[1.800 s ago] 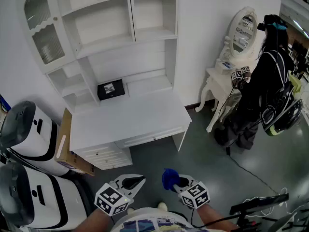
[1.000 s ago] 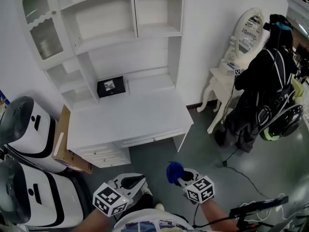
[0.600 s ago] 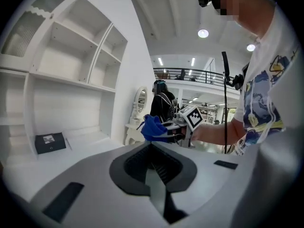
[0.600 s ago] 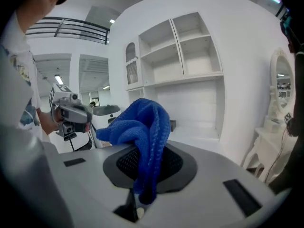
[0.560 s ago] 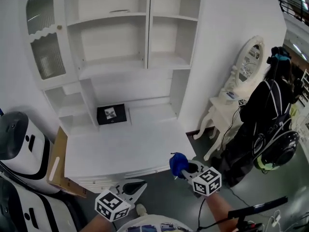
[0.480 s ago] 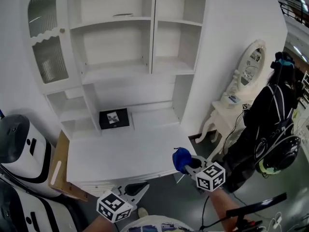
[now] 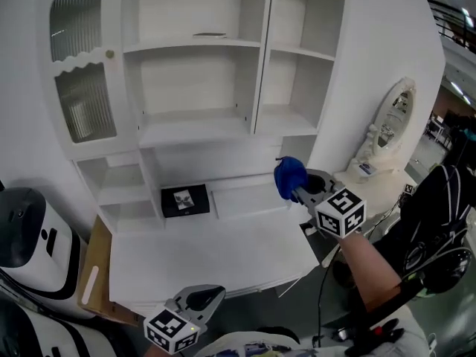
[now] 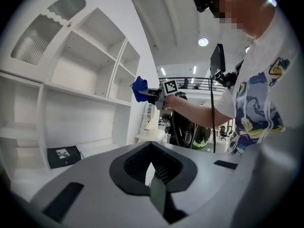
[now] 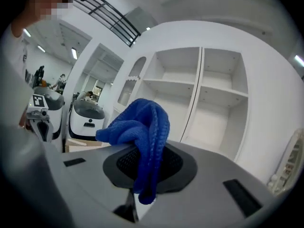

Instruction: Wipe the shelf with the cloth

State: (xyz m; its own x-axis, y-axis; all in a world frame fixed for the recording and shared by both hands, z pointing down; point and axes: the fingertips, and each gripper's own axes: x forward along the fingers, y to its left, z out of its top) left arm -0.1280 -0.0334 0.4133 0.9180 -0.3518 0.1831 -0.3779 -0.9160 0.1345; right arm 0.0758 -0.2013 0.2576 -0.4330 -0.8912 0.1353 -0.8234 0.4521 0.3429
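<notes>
The right tongs [image 7: 299, 190] clamp the bunched blue cloth [image 7: 288, 175] in the air above the white tabletop [image 7: 208, 251], at 4 o'clock from the wide shelf [image 7: 193, 131]. The left tongs [image 7: 202, 300], low at 6 o'clock, are closed together and empty.

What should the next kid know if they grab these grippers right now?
Right gripper: shut on the blue cloth, held up in front of the white shelf.
Left gripper: low by the body, shut, nothing in it.
Things: the cloth hangs in the air, not touching any shelf board. A black box lies on the low ledge at the back of the desk.
Done: cloth picked up and brought to the shelf.
Left: press the cloth on a board and wipe; probably go around the box.
</notes>
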